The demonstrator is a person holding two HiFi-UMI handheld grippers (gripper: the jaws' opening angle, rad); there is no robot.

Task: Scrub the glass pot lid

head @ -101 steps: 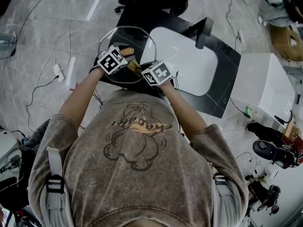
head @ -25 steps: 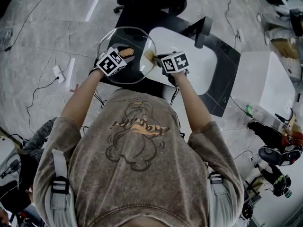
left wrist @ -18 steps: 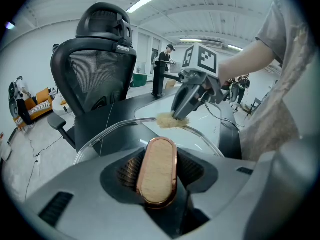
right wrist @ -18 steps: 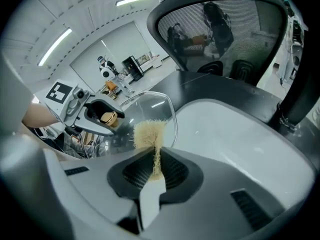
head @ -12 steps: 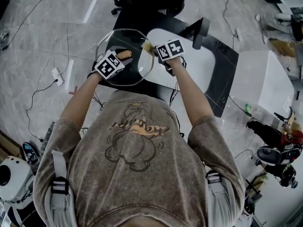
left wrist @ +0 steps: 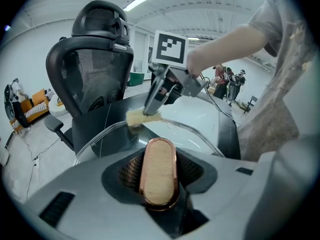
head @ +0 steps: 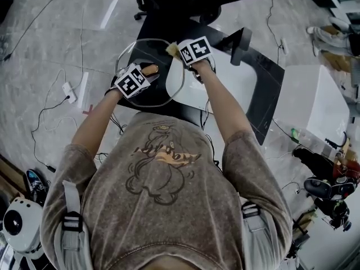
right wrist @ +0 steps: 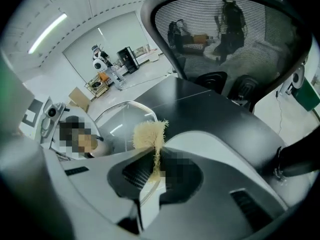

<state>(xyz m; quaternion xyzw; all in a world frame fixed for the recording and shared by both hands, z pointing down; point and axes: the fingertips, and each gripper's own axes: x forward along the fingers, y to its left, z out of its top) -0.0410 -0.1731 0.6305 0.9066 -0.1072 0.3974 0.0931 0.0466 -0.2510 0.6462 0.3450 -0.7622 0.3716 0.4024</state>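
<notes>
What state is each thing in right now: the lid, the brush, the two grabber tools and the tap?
Glass lid: held up over the counter by its handle, not resting.
Left gripper: shut on the lid handle; jaws have just closed a little tighter.
Right gripper: shut on the brush.
Brush: bristles against the lid's far rim.
Tap: no water seen running.

Pot lid [head: 166, 82]: clear glossy glass. Lid handle [left wrist: 158, 174]: matt wood w/ shiny coppery metal rim. Brush [right wrist: 148, 134]: rough pale fibre bristles. Chair back [left wrist: 90, 79], 12 o'clock of lid: black mesh.
</notes>
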